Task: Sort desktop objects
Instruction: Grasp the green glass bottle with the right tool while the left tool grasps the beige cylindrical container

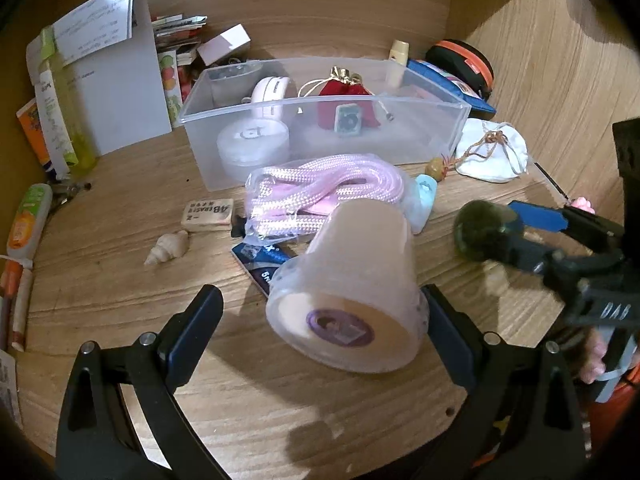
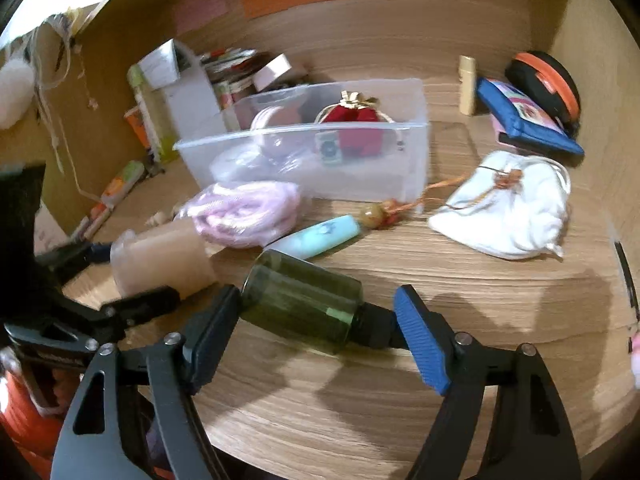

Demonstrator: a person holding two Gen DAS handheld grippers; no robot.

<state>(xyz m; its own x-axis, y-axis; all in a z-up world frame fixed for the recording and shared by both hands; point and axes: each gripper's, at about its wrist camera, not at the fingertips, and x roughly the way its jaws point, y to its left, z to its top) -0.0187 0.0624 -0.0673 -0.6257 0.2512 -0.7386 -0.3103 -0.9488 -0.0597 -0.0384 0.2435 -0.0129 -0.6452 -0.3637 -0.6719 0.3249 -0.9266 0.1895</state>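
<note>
Two grippers work over a wooden desk [image 2: 460, 280]. Left gripper [image 1: 324, 316] is spread wide around a lying tape roll [image 1: 352, 292], only its right finger touching. Right gripper [image 2: 316, 320] clamps a dark green bottle [image 2: 304, 304] lengthwise. Just behind sit a pink rope bundle [image 1: 320, 192] and clear bin [image 1: 420, 136].

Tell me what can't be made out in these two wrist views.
- Left wrist view: the blue packet lies mostly under the tape roll, so its print is unreadable.
- Left wrist view: the note bears handwriting too small to read.
- Right wrist view: the green bottle is motion-blurred between the right gripper fingers; whether both touch it is unclear.
</note>
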